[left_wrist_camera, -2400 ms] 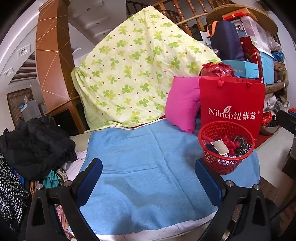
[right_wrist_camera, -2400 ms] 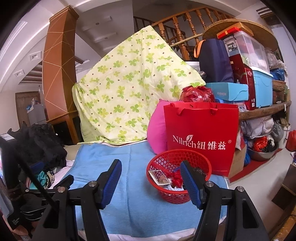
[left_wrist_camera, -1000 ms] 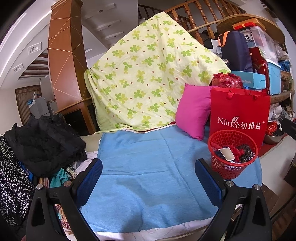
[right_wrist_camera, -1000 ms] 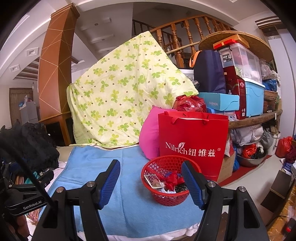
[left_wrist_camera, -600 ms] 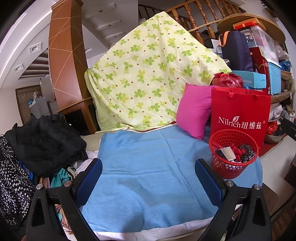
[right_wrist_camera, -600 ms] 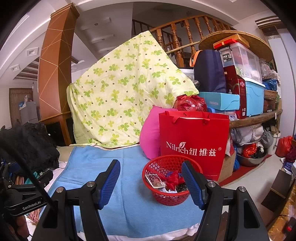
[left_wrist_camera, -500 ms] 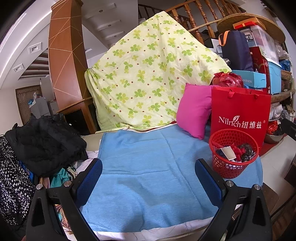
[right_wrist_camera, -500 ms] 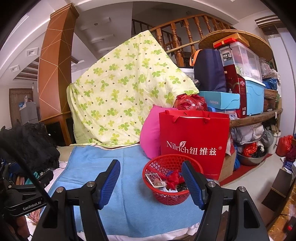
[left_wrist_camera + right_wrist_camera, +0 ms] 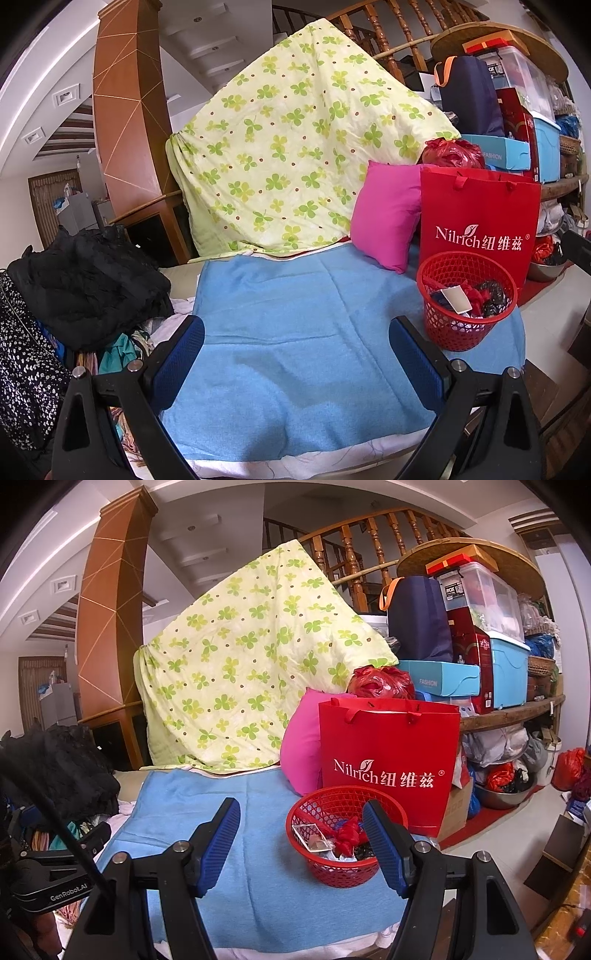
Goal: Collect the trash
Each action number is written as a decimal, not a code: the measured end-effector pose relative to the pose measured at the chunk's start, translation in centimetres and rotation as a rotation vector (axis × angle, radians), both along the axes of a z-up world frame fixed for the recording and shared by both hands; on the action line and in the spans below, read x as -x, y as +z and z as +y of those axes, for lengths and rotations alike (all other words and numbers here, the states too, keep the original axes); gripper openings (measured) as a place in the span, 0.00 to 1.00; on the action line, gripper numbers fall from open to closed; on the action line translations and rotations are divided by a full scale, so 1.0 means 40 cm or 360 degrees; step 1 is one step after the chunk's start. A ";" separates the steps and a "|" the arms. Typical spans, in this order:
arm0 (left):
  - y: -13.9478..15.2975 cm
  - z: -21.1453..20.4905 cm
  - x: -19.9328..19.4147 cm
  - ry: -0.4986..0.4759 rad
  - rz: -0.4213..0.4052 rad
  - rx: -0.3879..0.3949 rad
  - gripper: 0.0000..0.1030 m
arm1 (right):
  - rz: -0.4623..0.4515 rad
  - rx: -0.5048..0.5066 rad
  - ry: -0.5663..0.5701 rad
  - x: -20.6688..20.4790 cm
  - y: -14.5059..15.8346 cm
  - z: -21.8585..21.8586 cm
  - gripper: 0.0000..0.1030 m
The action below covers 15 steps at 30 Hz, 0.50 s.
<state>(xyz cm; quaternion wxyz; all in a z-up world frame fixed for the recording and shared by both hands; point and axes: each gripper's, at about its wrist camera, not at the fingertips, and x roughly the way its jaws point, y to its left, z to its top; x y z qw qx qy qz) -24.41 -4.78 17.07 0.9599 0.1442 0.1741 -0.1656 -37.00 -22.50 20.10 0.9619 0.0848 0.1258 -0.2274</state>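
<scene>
A red mesh basket (image 9: 458, 328) (image 9: 343, 871) stands at the right end of a blue towel (image 9: 295, 332) (image 9: 258, 886). Red, black and white scraps of trash (image 9: 476, 295) (image 9: 345, 836) fill it. My left gripper (image 9: 295, 360) hangs open over the towel's near half, nothing between its blue pads; the basket is ahead to its right. My right gripper (image 9: 301, 843) is open too, held back from the basket, whose right part its right finger (image 9: 384, 843) overlaps. The left gripper's black body (image 9: 55, 878) shows at the lower left of the right wrist view.
A red paper bag (image 9: 480, 225) (image 9: 388, 764) and a pink pillow (image 9: 384, 214) stand behind the basket. A green clover quilt (image 9: 295, 155) hangs at the back. Black clothes (image 9: 85, 288) are piled at the left. Boxes and bins (image 9: 480, 646) crowd shelves at the right.
Both grippers drew back a little from the towel and basket between the earliest frames and a second ago. Since then nothing has moved.
</scene>
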 end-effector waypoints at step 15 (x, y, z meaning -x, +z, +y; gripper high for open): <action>-0.020 -0.005 -0.013 -0.0016 0.0022 -0.0015 0.97 | 0.0002 -0.0017 -0.0001 -0.010 -0.019 0.000 0.70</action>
